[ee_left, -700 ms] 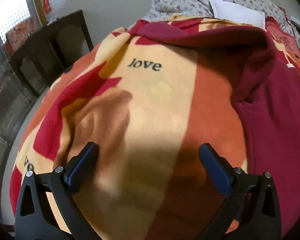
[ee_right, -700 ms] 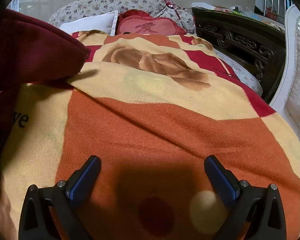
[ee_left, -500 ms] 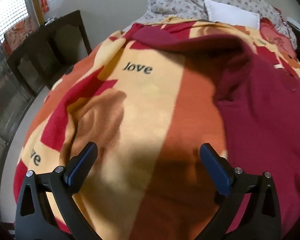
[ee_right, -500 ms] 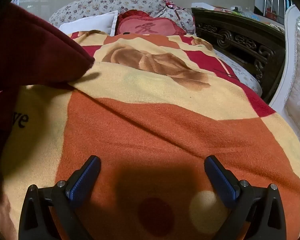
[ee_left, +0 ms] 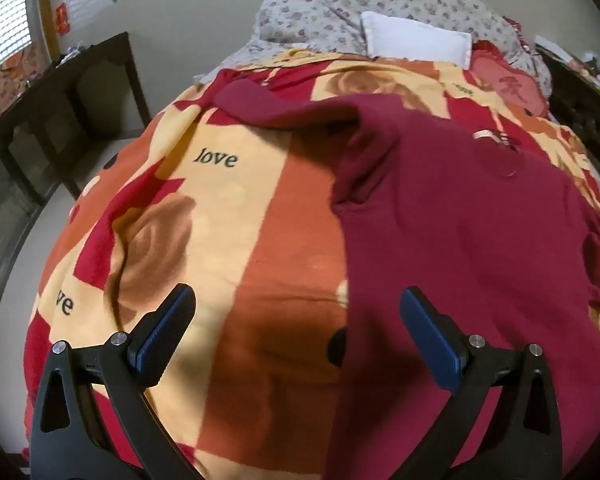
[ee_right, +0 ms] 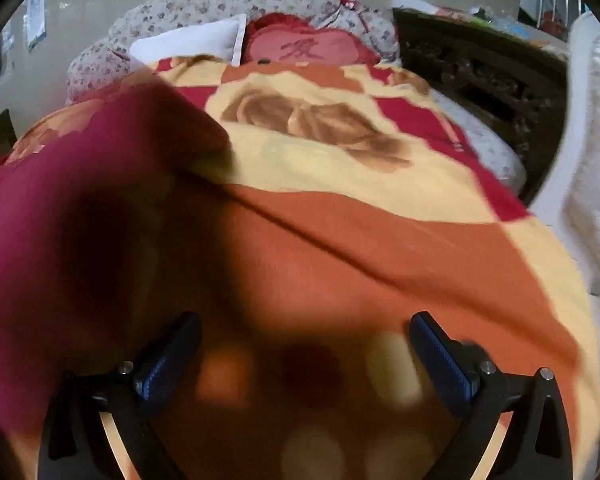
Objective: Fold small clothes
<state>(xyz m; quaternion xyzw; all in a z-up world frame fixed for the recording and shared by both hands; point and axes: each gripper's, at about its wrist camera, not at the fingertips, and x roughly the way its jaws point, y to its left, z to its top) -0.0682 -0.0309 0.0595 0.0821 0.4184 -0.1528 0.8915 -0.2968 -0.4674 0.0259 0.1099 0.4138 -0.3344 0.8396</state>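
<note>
A maroon long-sleeved top [ee_left: 460,240] lies spread on an orange, red and cream blanket [ee_left: 260,240] on the bed, one sleeve stretched toward the far left. My left gripper [ee_left: 296,320] is open and empty above the blanket, its right finger over the top's left edge. In the right wrist view the top [ee_right: 80,220] fills the left side, blurred. My right gripper [ee_right: 306,344] is open and empty over the blanket, beside the top's right edge.
A white pillow [ee_left: 416,42], a floral quilt [ee_left: 320,12] and a red cushion [ee_right: 300,48] lie at the bed's head. A dark wooden table [ee_left: 60,92] stands left of the bed. A carved dark headboard [ee_right: 480,76] and white furniture [ee_right: 588,160] stand on the right.
Both grippers have shifted so more of the maroon top is in view; it now spreads flatter on the blanket. Both stay open.
</note>
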